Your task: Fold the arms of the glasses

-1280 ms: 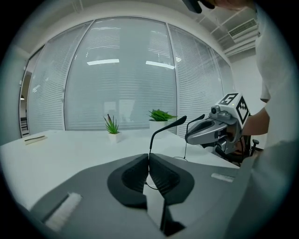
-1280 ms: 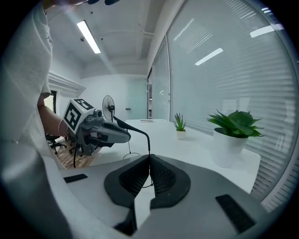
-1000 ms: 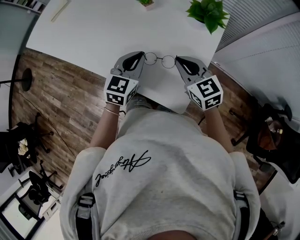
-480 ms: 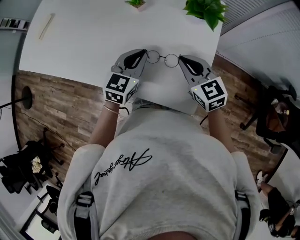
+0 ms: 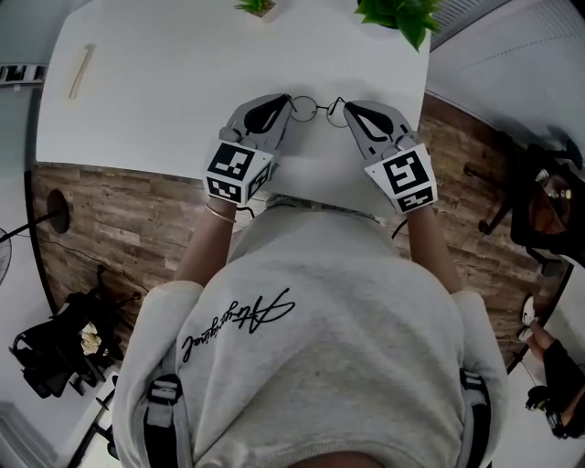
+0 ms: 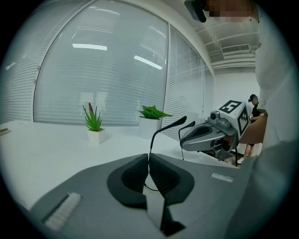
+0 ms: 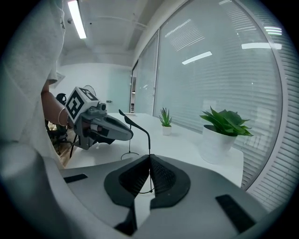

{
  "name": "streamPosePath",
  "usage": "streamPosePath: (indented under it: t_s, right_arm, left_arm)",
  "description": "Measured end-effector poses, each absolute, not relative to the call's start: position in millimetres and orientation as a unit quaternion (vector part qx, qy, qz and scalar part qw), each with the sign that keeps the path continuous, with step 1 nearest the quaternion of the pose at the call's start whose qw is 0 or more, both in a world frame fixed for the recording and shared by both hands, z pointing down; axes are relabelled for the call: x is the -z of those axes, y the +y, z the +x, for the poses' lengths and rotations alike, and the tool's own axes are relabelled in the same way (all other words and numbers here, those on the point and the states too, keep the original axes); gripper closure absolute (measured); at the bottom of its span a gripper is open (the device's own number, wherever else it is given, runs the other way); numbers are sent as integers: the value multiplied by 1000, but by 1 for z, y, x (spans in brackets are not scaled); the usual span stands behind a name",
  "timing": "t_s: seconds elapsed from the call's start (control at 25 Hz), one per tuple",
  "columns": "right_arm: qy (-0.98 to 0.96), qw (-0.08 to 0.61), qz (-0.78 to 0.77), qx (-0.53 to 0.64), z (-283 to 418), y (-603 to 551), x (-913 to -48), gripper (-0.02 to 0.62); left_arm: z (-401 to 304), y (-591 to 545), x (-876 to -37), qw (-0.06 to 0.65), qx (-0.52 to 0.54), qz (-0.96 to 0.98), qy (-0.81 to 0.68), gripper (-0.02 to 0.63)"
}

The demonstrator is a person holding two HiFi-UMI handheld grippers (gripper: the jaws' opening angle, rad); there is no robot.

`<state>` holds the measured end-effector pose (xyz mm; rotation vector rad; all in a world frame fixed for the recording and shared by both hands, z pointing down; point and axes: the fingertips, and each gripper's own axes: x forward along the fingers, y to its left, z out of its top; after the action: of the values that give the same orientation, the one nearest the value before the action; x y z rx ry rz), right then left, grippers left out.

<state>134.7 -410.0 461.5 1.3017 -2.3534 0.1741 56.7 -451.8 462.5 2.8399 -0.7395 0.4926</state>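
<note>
Thin round wire-rimmed glasses hang between my two grippers just above the white table. My left gripper is shut on the left end of the front frame. My right gripper is shut on the right end. In the left gripper view my left gripper pinches the thin wire, and a dark arm of the glasses rises from the jaws and curves right. In the right gripper view my right gripper clamps the rim, and the other arm stands up, unfolded.
Two potted plants stand at the table's far edge, a large one and a small one. A pale stick lies at the far left. The table's near edge is close to my body. Wooden floor and office chairs surround it.
Both grippers have kept their hold on the glasses and tilted a little. The left gripper has shifted slightly. The head camera has swung, so the table sits differently in the picture.
</note>
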Motion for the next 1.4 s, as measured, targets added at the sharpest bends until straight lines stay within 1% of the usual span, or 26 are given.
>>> streamPosePath:
  t_s: [0.6,1.16,1.4]
  right_arm:
    - [-832,323,451,-9,120,-422,-479,594]
    - [-829,360,427,2,109,-424,-494,595]
    - [-828,366,425,0,109,-425,-499,595]
  left_arm:
    - [60,-457,-463,94,-148,958,-229,598]
    - [59,-455,-462,93,-149,958,-225,601]
    - [60,-454,-462,86,-153,959,-221,603]
